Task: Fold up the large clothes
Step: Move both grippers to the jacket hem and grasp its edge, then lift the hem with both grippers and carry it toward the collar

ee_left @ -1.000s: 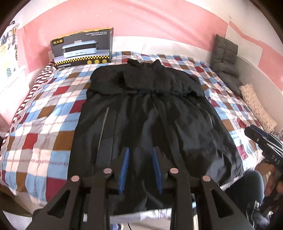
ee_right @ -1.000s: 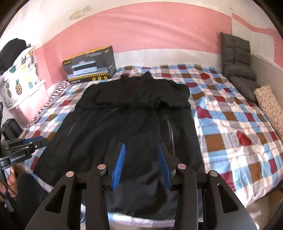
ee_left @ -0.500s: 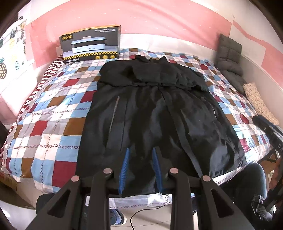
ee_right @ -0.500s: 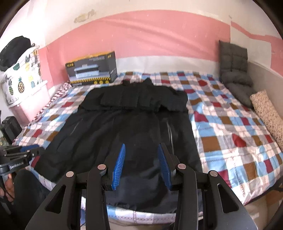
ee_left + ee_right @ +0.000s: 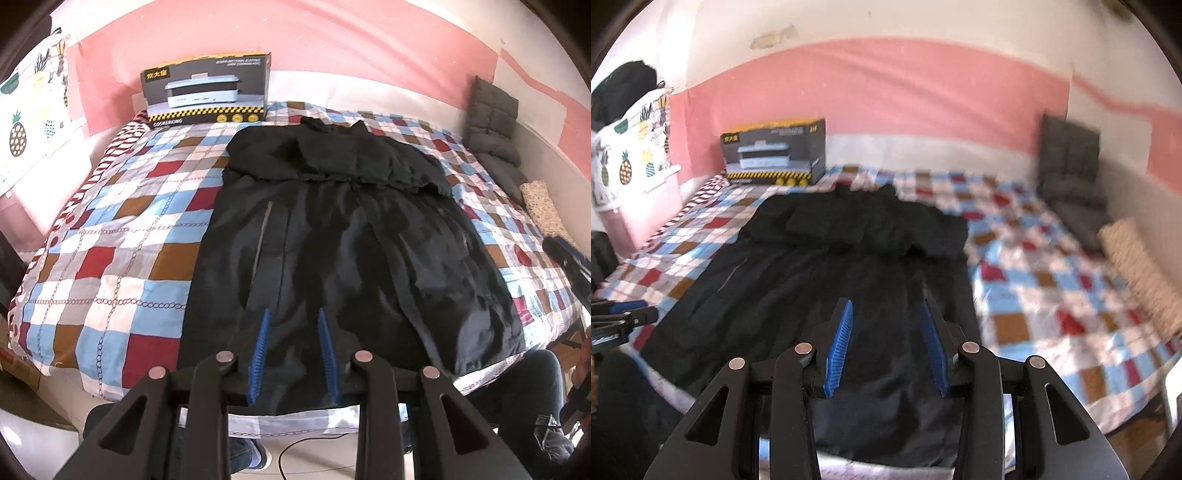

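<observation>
Two grippers hang over the near edge of a bed (image 5: 110, 236), and neither has hold of anything. In the left wrist view the left gripper (image 5: 293, 314) has its blue pads a little apart, with only air between them, above the hem of a big black coat (image 5: 351, 240). In the right wrist view the right gripper (image 5: 886, 304) stands somewhat wider, its blue pads also bare, above the same hem; this view is blurred. The coat lies flat on the checked cover, collar toward the far wall and hem at the near edge, its top part folded across. A printed box (image 5: 207, 90) stands at the head of the bed, well apart from the coat's collar.
</observation>
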{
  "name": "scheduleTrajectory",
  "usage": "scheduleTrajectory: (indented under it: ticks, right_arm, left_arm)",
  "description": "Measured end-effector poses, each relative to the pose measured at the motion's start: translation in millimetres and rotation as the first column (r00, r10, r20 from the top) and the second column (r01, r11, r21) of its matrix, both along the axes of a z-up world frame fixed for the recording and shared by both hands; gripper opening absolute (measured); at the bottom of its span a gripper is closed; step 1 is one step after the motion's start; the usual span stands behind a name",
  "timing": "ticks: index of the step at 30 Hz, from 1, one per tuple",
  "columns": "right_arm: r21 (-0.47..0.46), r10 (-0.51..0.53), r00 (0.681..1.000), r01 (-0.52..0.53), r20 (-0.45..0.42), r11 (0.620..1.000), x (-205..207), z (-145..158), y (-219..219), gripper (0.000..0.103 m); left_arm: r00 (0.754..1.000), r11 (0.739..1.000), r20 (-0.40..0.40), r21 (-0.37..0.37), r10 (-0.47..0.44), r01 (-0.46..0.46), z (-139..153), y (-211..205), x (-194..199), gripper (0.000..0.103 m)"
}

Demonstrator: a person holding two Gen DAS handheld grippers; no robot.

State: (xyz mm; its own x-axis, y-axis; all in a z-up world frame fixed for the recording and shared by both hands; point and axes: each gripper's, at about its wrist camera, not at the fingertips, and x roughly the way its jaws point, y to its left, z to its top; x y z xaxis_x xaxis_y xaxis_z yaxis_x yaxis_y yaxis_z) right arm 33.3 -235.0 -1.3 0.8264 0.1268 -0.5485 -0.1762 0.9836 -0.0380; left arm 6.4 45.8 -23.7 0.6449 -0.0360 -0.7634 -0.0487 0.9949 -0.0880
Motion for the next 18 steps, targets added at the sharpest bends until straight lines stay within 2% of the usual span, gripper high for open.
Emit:
scheduleTrajectory:
  ticks: [2,4,5,6,11,15,18]
  right_arm:
    - [0.052,0.014,0.998,-0.011,-0.056,0.999,4.0,-11.0,-11.5,0.04]
    - [0.104,0.019,0.993,-0.008,-0.114,0.995,8.5,-22.0,-24.0,0.047]
    - [0.132,0.022,0.99,-0.003,-0.142,0.991,10.7,-27.3,-30.7,0.054]
    - [0.16,0.019,0.985,0.009,-0.171,0.987,14.0,-33.1,-38.3,0.056]
    - [0.272,-0.03,0.953,0.116,-0.301,0.955,30.0,-61.7,-81.7,0.058]
    - [0.34,-0.063,0.911,0.216,-0.408,0.915,45.9,-87.9,-118.9,0.058]
    - [0.34,-0.096,0.878,0.279,-0.468,0.898,55.1,-104.8,-137.9,0.058]
  left_arm:
    - [1.0,1.0,-0.012,0.002,0.011,-0.011,-5.8,6.1,1.1,0.035]
    - [0.999,1.0,-0.025,-0.002,0.026,-0.026,-12.5,12.8,2.1,0.043]
    - [0.999,0.999,-0.032,-0.006,0.034,-0.034,-16.2,16.8,3.5,0.044]
    - [0.998,0.999,-0.04,-0.009,0.041,-0.041,-20.0,20.8,4.8,0.046]
    - [0.992,0.996,-0.1,-0.027,0.081,-0.084,-44.9,44.2,14.4,0.048]
    - [0.982,0.992,-0.152,-0.034,0.112,-0.119,-66.6,64.6,24.1,0.048]
    - [0.977,0.99,-0.165,-0.016,0.133,-0.137,-77.6,76.0,29.1,0.052]
